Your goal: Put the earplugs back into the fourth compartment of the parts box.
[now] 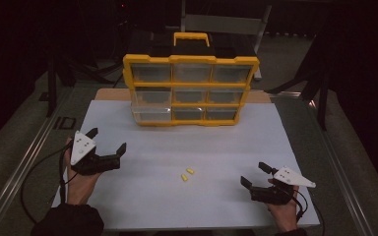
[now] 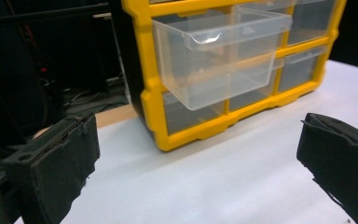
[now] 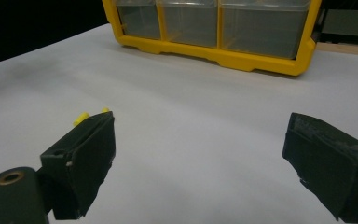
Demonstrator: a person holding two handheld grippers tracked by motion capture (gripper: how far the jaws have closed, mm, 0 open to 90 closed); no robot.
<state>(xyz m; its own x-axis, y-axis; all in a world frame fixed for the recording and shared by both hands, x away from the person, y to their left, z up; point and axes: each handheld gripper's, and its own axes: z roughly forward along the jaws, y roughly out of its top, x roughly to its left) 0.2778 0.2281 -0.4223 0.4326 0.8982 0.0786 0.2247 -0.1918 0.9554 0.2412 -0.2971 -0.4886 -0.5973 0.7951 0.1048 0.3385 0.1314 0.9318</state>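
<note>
White table sheet (image 1: 177, 201) holds yellow drawer organizer (image 1: 191, 90); no writing is legible.

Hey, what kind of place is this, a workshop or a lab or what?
Probably a lab bench set up for recording handling tasks, not a home. A white sheet covers the table, a yellow parts organiser stands on it with one drawer pulled out, and dark stands and cables surround it.

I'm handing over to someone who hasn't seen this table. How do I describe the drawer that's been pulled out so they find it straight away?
Start at the yellow-framed organizer standing at the far side of the white sheet, with its three-by-three grid of clear drawers. Look at its left column, middle row: the open drawer is there. It alone juts forward from the frame, while its neighbours sit flush.
</note>
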